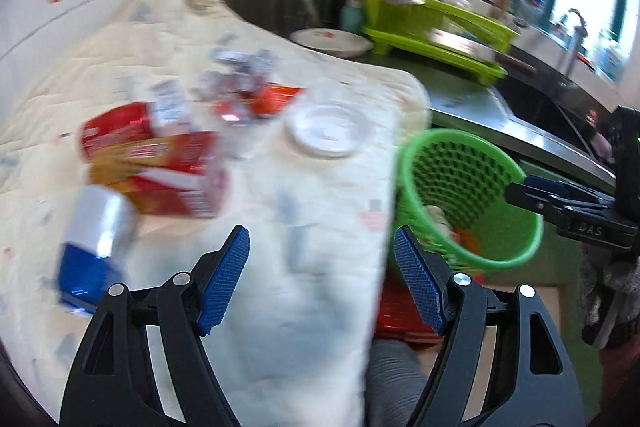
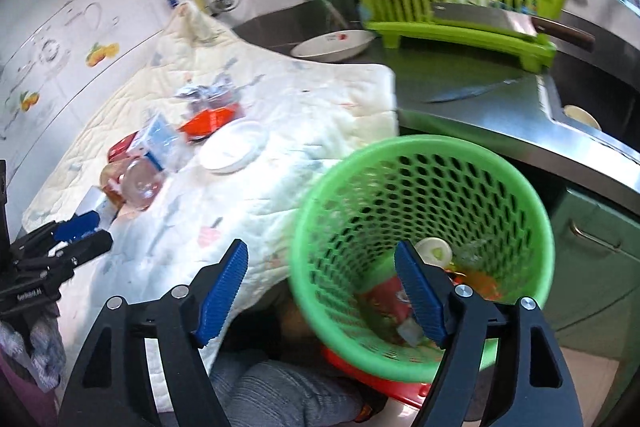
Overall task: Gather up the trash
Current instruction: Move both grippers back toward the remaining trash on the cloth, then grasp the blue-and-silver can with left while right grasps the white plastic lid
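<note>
- A quilted cloth covers the worktop; trash is scattered on it.
- The green mesh basket sits at the cloth's edge, with scraps inside.
- The left tool hovers over the cloth, jaws spread wide and empty; the red carton and blue-and-silver can lie to its left.
- The right tool hangs above the basket's rim, jaws apart and empty.
- A white lid lies near the basket.
- Labels are too blurred to read.

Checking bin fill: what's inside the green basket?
In the green basket: a pale round lid, red packaging and orange scraps. The right gripper finger covers part of the bottom.
</note>
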The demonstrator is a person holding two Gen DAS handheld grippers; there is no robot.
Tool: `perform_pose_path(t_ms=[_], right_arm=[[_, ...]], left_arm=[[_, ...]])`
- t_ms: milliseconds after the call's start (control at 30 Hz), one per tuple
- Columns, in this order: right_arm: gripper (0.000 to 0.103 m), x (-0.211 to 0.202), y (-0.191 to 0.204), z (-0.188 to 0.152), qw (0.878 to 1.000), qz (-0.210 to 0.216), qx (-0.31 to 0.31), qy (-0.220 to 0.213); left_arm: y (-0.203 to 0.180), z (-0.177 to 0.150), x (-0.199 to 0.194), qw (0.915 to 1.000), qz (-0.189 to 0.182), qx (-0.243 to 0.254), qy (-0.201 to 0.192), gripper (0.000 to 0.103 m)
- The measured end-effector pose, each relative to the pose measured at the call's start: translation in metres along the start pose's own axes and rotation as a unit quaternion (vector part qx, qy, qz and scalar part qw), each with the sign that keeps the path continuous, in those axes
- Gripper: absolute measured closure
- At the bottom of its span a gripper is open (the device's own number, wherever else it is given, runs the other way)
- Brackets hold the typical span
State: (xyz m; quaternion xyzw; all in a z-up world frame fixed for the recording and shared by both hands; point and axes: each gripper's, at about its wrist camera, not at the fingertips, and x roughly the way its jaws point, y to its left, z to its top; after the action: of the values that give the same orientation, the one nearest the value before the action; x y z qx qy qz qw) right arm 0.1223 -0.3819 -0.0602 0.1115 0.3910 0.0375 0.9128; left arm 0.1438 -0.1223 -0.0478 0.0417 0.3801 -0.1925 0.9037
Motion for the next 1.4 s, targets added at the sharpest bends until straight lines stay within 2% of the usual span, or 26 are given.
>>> perform_pose_path(t_ms=[233, 400, 633, 900, 1033, 1400], right_arm=[[0.027, 0.019, 0.037, 0.009, 0.999, 0.020, -0.028, 0.012], [0.026, 0.033, 0.057, 0.014, 0.998, 0.030, -0.042, 0.021], [0.025, 0.048, 0.084, 0.025, 0.996, 0.041, -0.072, 0.029], [0.025, 0.075, 0.098, 0.038, 0.994, 0.035, -0.095, 0.044], [0.021, 0.091, 0.101, 0.045, 0.993, 0.029, -0.104, 0.053], [0.016, 0.142, 0.104, 0.068, 0.990, 0.019, -0.120, 0.076]], left_arm=[[0.069, -0.006, -0.028, 0.9964, 0.064, -0.052, -0.021, 0.025], [0.103, -0.007, -0.036, 0.9919, 0.102, -0.071, -0.027, 0.021], [0.142, -0.009, -0.016, 0.9867, 0.145, -0.072, 0.009, 0.020], [0.161, -0.012, 0.006, 0.9870, 0.134, -0.079, 0.042, 0.017], [0.164, -0.012, 0.019, 0.9875, 0.126, -0.072, 0.061, 0.017], [0.168, -0.007, 0.039, 0.9872, 0.120, -0.069, 0.078, 0.018]])
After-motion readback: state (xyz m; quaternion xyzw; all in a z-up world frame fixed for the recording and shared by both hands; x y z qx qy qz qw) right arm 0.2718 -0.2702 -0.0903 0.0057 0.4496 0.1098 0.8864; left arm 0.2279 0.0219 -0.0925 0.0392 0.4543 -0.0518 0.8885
